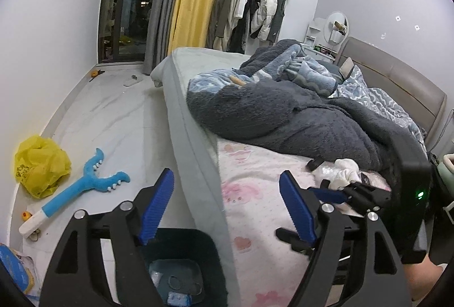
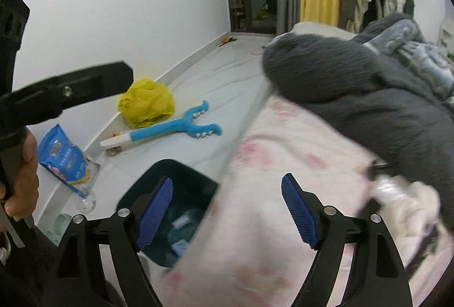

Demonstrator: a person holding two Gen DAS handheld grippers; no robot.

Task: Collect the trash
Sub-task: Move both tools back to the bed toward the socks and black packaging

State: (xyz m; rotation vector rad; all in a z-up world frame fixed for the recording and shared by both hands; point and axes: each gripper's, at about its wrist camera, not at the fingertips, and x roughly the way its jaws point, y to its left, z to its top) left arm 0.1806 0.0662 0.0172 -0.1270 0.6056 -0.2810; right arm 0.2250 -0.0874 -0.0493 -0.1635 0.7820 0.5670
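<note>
A dark bin [image 1: 181, 258] stands on the floor beside the bed and holds some wrappers; it also shows in the right wrist view [image 2: 176, 185]. My left gripper [image 1: 227, 207] is open and empty above the bin and the bed's edge. My right gripper [image 2: 227, 210] is open and empty over the pink sheet [image 2: 269, 193]. In the left wrist view the right gripper [image 1: 334, 190] points at a crumpled white tissue [image 1: 344, 168] and clear plastic [image 1: 326, 169] on the sheet. This pile looks blurred in the right wrist view [image 2: 397, 193]. A yellow plastic bag [image 1: 39, 165] lies on the floor.
A blue toy grabber [image 1: 82, 185] lies on the floor near the wall. A blue snack packet [image 2: 62, 154] lies by the wall. A dark grey blanket [image 1: 298, 114] is heaped on the bed. Coats hang at the back by the curtains.
</note>
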